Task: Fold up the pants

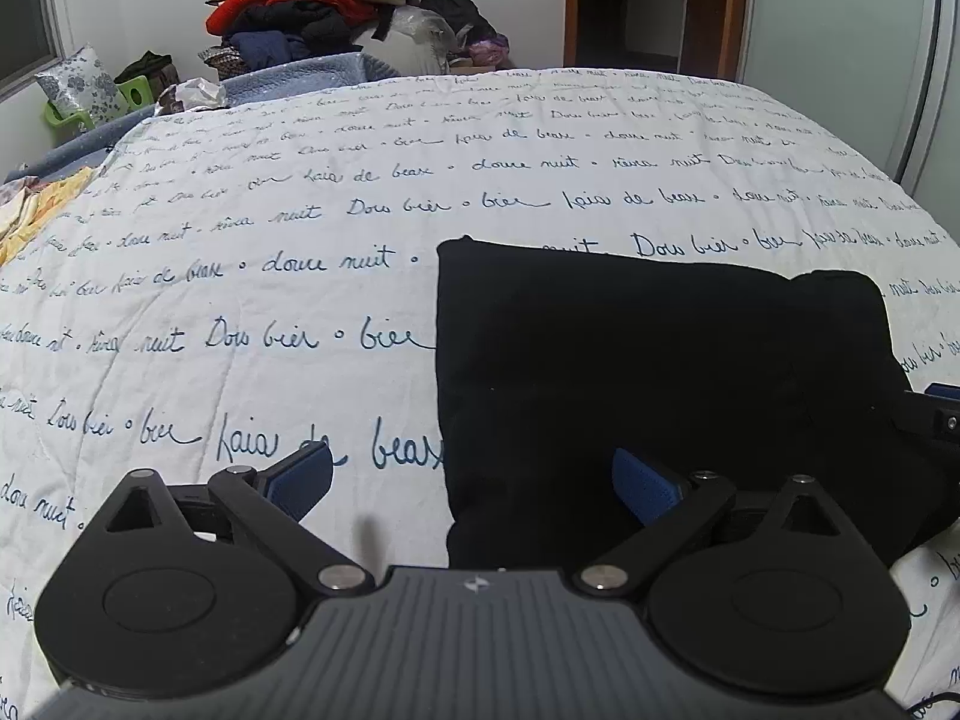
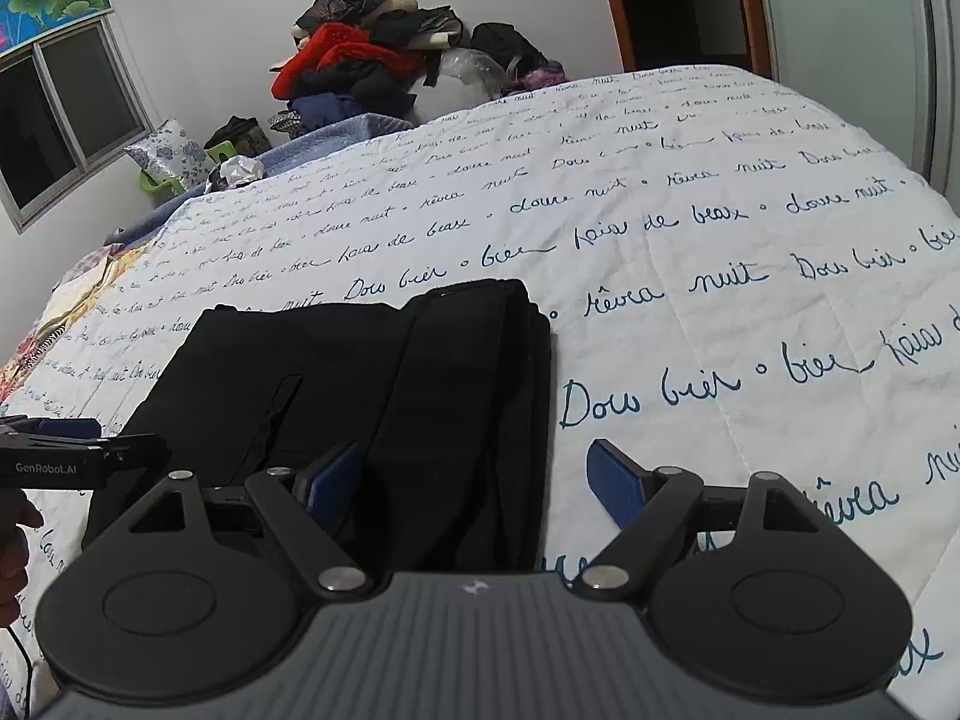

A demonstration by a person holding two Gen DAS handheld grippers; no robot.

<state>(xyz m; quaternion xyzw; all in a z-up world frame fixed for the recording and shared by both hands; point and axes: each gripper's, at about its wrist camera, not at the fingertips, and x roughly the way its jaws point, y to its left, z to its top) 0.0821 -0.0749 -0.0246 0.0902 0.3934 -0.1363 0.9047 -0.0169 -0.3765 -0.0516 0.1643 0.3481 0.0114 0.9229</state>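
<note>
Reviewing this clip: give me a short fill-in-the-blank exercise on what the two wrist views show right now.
1. The pants lying on the bedspread are ____ in color.
2. The left gripper and the right gripper both have their fingers ____.
3. The brightest garment in the clothes pile by the far wall is ____.
4. The bedspread is printed with blue ____.

Missing words: black; open; red; handwriting

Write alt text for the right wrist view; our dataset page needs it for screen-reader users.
Folded black pants lie on a white quilt printed with blue script, with the open right tool straddling their right edge. The left tool enters from the left, and a clothes pile sits beyond the bed.
</note>
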